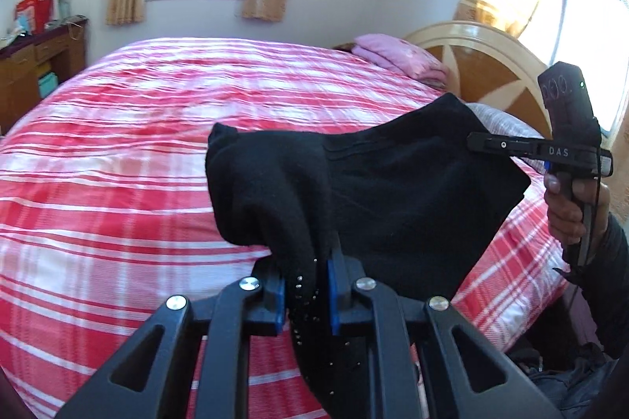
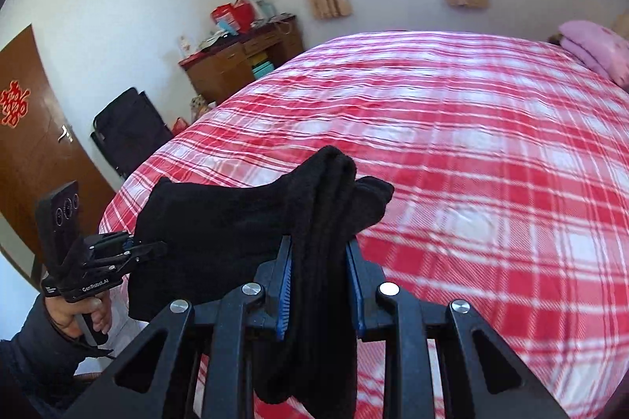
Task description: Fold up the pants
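Black pants (image 1: 393, 191) hang in the air above a bed, stretched between both grippers. My left gripper (image 1: 306, 295) is shut on one bunched end of the pants, whose cloth spills over its blue pads. My right gripper (image 2: 320, 287) is shut on the other bunched end (image 2: 326, 206). In the left wrist view the right gripper (image 1: 477, 140) holds the pants' far edge at the right. In the right wrist view the left gripper (image 2: 151, 248) holds the pants (image 2: 220, 222) at the lower left. The lower part of the pants hangs down out of sight.
The bed has a red and white plaid cover (image 1: 137, 143). Folded pink bedding (image 1: 397, 55) lies by the wooden headboard (image 1: 487, 65). A wooden desk (image 2: 240, 61) with clutter stands by the far wall. A black folded chair (image 2: 129, 128) and a brown door (image 2: 31, 128) are at the left.
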Motion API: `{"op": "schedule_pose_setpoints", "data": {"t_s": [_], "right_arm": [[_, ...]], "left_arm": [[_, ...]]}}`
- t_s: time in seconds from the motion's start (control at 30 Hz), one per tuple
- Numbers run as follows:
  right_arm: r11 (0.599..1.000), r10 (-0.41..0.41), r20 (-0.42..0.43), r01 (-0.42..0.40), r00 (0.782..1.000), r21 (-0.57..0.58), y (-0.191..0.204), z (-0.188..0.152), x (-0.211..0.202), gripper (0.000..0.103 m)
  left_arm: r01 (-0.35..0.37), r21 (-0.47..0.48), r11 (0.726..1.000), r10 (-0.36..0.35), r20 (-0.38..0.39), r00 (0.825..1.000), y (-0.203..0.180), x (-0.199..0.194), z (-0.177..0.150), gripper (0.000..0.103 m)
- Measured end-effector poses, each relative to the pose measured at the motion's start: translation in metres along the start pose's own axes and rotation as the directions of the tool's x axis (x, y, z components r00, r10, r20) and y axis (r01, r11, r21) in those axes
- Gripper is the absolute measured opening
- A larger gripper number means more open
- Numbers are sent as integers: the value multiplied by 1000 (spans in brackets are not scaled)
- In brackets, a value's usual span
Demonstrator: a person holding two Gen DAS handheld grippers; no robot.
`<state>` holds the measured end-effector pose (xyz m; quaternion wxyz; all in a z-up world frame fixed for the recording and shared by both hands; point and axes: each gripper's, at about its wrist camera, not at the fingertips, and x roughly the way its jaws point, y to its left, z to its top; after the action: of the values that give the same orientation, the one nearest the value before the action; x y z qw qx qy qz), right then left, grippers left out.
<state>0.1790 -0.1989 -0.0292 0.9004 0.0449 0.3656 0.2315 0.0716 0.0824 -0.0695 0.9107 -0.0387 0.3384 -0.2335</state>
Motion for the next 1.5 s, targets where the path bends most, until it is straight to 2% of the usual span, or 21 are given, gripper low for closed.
{"op": "schedule_pose_setpoints", "data": {"t_s": [0.17, 0.5, 1.0, 1.3, 1.5], "right_arm": [[999, 20, -25, -21, 1000, -47, 26, 20, 33, 25], [994, 63, -52, -67, 997, -85, 58, 45, 83, 25], [990, 98, -64, -104, 993, -96, 90, 61, 152, 25], [993, 81, -75, -88, 994, -84, 95, 67, 180, 25], [995, 62, -107, -70, 992, -67, 90, 58, 198, 25]], "left_arm": [[-99, -9, 995, 99, 13, 995, 23, -9, 1, 17], [-211, -36, 977, 212, 31, 977, 57, -18, -2, 17], [-312, -88, 946, 317, 42, 948, 105, -24, -6, 17], [-318, -106, 942, 323, 33, 946, 120, -16, -9, 17], [-327, -104, 939, 330, 12, 944, 124, -6, -14, 17]]}}
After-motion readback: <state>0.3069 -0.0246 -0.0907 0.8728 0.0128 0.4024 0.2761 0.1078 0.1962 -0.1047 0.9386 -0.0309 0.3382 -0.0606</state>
